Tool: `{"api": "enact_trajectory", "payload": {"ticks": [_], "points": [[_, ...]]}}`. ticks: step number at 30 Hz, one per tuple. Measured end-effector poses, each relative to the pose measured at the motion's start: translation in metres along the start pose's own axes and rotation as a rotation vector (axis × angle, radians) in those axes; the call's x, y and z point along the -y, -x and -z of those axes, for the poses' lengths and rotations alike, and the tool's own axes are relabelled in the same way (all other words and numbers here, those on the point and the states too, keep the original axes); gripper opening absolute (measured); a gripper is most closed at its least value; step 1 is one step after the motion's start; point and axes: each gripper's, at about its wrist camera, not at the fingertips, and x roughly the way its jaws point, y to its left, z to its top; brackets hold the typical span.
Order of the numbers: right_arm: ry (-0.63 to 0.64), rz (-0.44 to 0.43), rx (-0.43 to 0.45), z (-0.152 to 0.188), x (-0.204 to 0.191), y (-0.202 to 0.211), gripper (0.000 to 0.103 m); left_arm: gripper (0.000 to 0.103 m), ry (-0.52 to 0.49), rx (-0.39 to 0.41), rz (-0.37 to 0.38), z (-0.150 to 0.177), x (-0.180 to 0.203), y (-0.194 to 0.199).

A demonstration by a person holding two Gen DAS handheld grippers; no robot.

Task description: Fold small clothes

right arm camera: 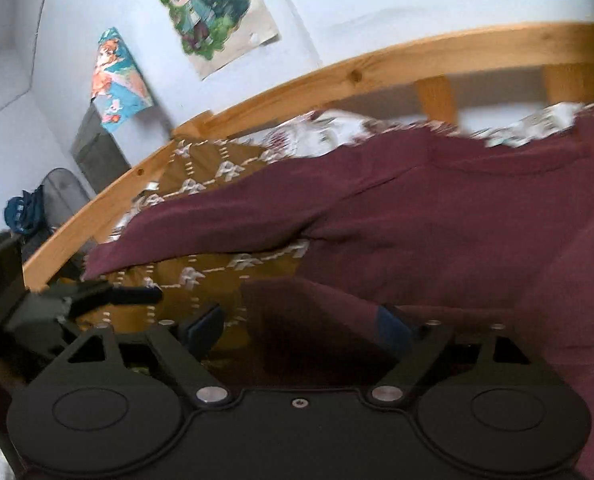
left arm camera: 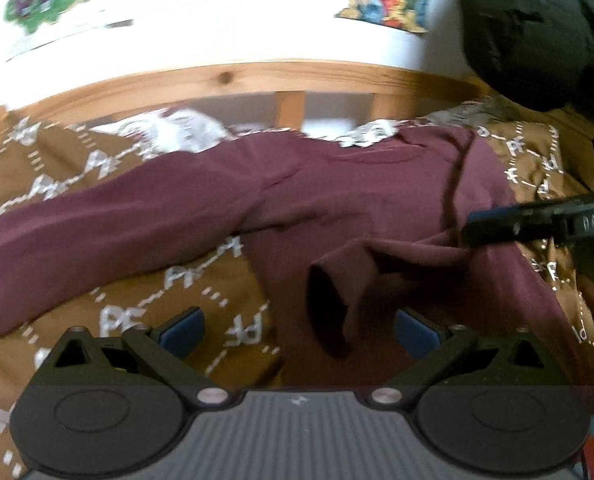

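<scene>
A maroon long-sleeved top [left arm camera: 337, 196] lies spread on a brown patterned blanket [left arm camera: 201, 280], one sleeve stretched out to the left. My left gripper [left arm camera: 297, 330] is open, its jaws wide, with the cuff [left arm camera: 329, 312] of the other sleeve lying between the blue pads. My right gripper [right arm camera: 297, 332] is open too, its jaws on either side of a maroon fold [right arm camera: 297, 320]. In the left wrist view the right gripper's dark finger [left arm camera: 509, 226] reaches over the top from the right. In the right wrist view the left gripper [right arm camera: 109, 294] shows at the left, over the blanket.
A wooden bed rail [left arm camera: 237, 80] runs along the far side of the blanket, with a white wall and posters [right arm camera: 213, 12] behind. A dark bundle [left arm camera: 529, 32] sits at the upper right. A dark bin [right arm camera: 65, 196] stands on the floor beyond the bed's corner.
</scene>
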Motion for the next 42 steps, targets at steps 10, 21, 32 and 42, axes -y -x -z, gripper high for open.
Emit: {"api": "enact_trajectory", "payload": {"ticks": [10, 21, 32, 42], "points": [[0.020, 0.580, 0.240, -0.021, 0.088, 0.057, 0.091, 0.095, -0.006, -0.014, 0.053, -0.022, 0.004, -0.071], [-0.304, 0.568, 0.241, -0.056, 0.168, 0.059, 0.006, 0.004, 0.353, -0.184, 0.230, -0.019, -0.025, -0.080], [-0.229, 0.597, 0.233, -0.065, 0.165, 0.060, 0.017, 0.015, 0.640, -0.414, 0.260, 0.013, -0.066, -0.098], [0.180, 0.742, 0.104, 0.021, 0.093, 0.078, 0.093, 0.077, 0.520, -0.353, 0.166, 0.016, -0.048, -0.084]]}}
